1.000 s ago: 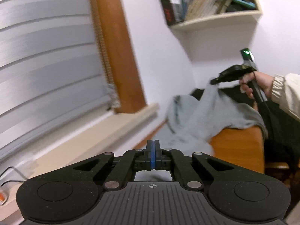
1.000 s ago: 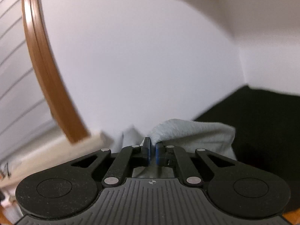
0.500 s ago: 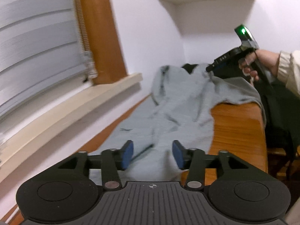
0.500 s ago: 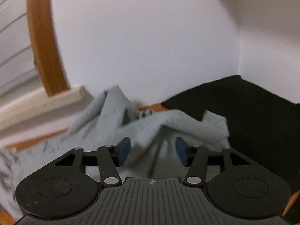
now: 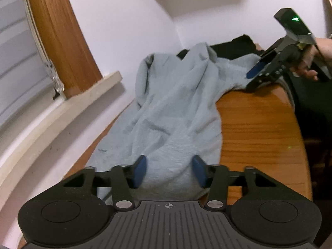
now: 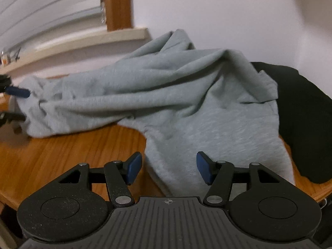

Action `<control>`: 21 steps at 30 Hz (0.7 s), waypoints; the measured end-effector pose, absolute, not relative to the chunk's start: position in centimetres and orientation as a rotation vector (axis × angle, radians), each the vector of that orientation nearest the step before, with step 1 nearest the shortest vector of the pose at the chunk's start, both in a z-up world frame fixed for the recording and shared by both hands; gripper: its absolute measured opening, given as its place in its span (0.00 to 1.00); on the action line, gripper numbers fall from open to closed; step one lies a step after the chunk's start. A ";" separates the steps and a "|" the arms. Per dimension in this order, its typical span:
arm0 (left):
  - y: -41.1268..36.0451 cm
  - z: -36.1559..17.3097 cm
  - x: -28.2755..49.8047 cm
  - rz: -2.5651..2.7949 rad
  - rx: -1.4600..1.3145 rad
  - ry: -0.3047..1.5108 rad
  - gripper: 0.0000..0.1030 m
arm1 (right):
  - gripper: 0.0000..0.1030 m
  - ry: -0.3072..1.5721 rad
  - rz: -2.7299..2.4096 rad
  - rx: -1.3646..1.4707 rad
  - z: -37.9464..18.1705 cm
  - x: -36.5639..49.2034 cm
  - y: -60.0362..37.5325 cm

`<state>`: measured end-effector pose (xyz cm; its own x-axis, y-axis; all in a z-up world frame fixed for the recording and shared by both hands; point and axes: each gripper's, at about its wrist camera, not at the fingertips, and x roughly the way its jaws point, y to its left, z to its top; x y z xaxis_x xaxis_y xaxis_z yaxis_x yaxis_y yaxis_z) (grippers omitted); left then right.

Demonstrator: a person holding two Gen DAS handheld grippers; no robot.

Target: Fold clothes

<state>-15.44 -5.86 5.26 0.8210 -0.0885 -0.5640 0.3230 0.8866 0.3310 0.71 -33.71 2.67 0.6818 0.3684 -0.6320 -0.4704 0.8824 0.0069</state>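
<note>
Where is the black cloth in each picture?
Left wrist view: the black cloth lies far back at upper right, behind the crumpled grey garment.
Right wrist view: the black cloth fills the right edge, beside the garment.
Shared landmark: the cream window sill.

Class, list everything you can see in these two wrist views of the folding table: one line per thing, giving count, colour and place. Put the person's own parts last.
Garment: one, light grey, rumpled along the table, one end rising against the wall.
Dark cloth: one, black, at the table's far end, beside the grey garment.
Table: one, orange-brown wood, under both cloths.
Window sill: one, cream, along the wall beside the table.
Window frame: one, brown wood, above the sill.
Blinds: one set, pale grey, beside the frame.
Left gripper: one, black with blue fingers, open over the garment.
Right gripper: one, black with blue fingers, open over the garment's edge.
Hand: one, holding the right gripper.
</note>
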 end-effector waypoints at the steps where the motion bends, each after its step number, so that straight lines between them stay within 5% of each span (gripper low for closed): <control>1: -5.5 5.2 -15.2 -0.233 0.419 0.578 0.11 | 0.48 0.678 0.474 -0.176 2.7 0.7 -33.6; 3: -4.4 5.3 -14.6 -0.241 0.370 0.584 0.04 | 0.15 0.674 0.466 -0.200 3.0 0.6 -34.0; 4: -3.9 5.7 -14.5 -0.243 0.346 0.578 0.03 | 0.10 0.671 0.461 -0.211 3.2 0.5 -34.3; 16: -1.0 12.0 -13.1 -0.250 0.229 0.498 0.03 | 0.00 0.540 0.322 -0.329 10.7 -1.8 -39.2; 21: -1.9 10.7 -11.8 -0.252 0.238 0.551 0.13 | 0.00 0.545 0.216 -0.298 10.9 -1.3 -41.4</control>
<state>-11.78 -1.93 10.68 0.8228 -0.1710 -0.5420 0.2976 0.9421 0.1544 -1.28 -41.35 10.92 0.8344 0.1221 -0.5375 -0.2789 0.9346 -0.2206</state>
